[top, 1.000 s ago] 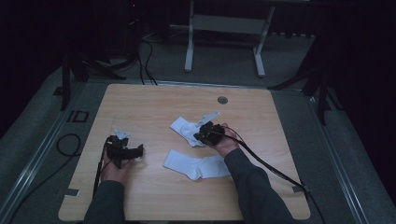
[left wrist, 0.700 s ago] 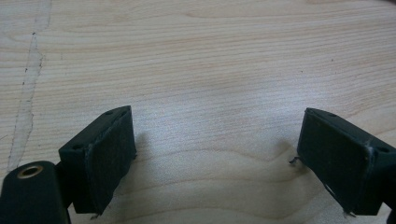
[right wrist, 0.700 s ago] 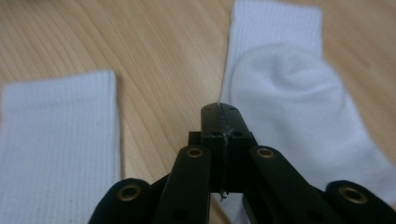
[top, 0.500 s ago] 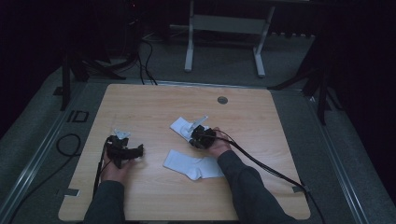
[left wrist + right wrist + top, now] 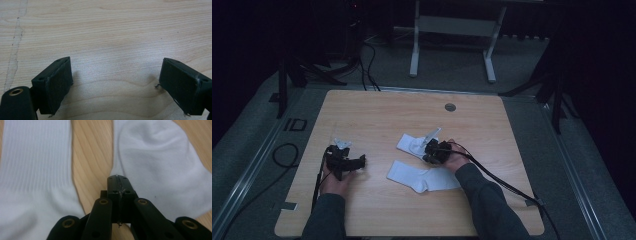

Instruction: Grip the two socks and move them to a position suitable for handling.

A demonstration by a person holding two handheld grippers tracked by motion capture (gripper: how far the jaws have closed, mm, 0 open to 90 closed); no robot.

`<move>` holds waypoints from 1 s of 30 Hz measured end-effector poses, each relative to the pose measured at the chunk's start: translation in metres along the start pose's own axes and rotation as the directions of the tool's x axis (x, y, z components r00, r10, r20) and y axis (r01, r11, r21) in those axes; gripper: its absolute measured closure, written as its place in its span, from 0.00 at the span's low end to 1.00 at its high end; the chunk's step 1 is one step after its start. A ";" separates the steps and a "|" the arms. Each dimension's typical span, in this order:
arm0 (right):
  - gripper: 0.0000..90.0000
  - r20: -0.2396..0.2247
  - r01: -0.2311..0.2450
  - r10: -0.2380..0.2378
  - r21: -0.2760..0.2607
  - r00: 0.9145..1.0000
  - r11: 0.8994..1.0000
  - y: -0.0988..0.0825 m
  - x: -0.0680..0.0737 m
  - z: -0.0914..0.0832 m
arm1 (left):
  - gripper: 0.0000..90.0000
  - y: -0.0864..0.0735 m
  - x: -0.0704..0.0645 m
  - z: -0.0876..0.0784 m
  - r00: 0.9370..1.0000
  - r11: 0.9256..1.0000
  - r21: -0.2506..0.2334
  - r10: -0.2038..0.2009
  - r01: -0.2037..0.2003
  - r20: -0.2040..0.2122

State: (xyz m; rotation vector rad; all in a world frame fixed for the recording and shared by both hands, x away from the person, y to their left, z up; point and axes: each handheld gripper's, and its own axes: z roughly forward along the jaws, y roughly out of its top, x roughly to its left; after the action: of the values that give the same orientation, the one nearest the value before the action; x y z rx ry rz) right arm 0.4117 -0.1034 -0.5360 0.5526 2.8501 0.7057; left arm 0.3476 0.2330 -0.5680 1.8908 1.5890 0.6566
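Note:
Two white socks lie on the wooden table [image 5: 377,115]. One sock [image 5: 408,145] is farther off, and the other sock [image 5: 422,178] lies nearer the person. My right gripper [image 5: 427,152] points left between them. In the right gripper view my right gripper [image 5: 117,178] rests its tip at the edge of the smooth far sock [image 5: 162,170], with the ribbed near sock [image 5: 35,170] on the other side. Its pads meet; the jaws have just begun easing apart, with nothing between them. My left gripper [image 5: 358,163] rests at the table's left, and in its own view my left gripper [image 5: 115,85] stands open over bare wood.
A small round grommet [image 5: 450,107] sits in the tabletop near the far edge. A cable [image 5: 497,182] trails from the right gripper across the table's right side. Beyond the table stand a white metal frame [image 5: 452,30] and dark stand legs on the floor.
The right hand has shifted a little to the left, toward the gap between the socks. The left hand and both socks have stayed where they were.

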 end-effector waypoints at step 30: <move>0.83 0.033 -0.123 0.126 -0.086 0.991 0.989 0.041 -0.018 0.027 | 0.13 0.000 0.000 0.000 1.000 1.000 0.000 0.000 0.000 0.000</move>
State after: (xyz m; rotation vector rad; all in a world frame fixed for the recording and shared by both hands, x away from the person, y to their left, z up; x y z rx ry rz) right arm 0.4475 -0.0655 -0.5386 0.7283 2.7549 0.8208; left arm 0.3476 0.2330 -0.5680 1.8907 1.5890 0.6566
